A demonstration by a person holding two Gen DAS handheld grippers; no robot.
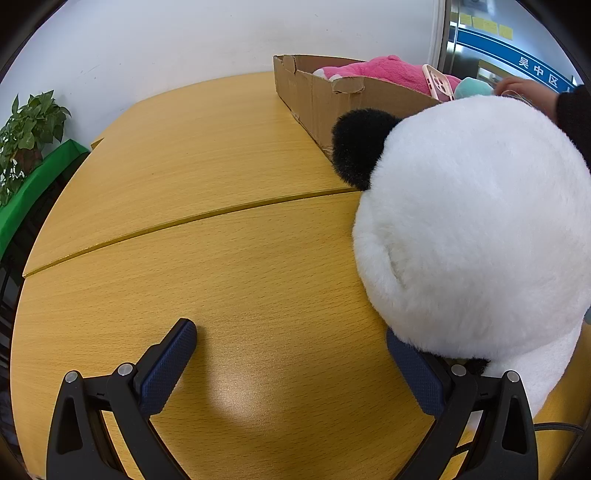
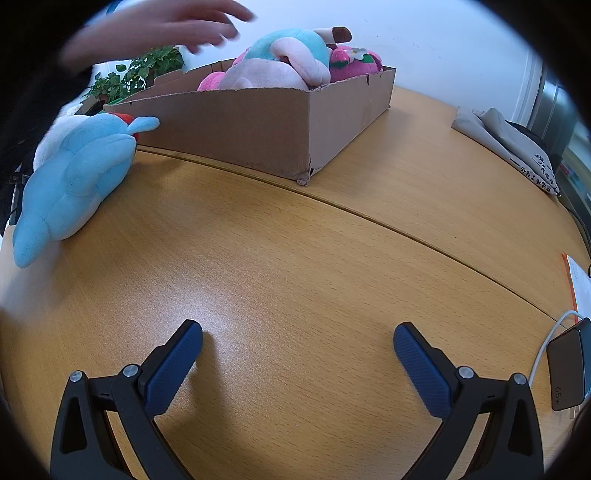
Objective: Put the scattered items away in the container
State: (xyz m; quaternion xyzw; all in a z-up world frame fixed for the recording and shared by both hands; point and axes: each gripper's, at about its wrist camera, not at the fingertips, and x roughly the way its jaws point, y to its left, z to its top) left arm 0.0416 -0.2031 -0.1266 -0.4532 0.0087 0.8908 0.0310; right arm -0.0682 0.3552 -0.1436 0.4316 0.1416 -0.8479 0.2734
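Left gripper (image 1: 291, 354) is wide open, nothing in it, low over the table (image 1: 207, 258). The panda (image 1: 476, 236) sits hard on its right: the right finger's pad is tucked under the white head, touching or nearly so, fur hides the contact. The panda is outside the gap between the fingers, not in it, so the left has to shift right and re-centre before closing.

Right gripper (image 2: 297, 349) is also spread, empty, over bare table. The blue plush (image 2: 74, 177) lies well off to its left, beside the box (image 2: 258, 136) wall, long axis running from near-left up toward the box. Far from this tool.

The box is ahead of both, already heaped with pink and teal plush. A bare hand (image 2: 159, 31) hovers over its far end, blurred.

My call: the panda is the next pick and the left is the nearer arm. It's bulky, so grip an ear or limb, not the head.
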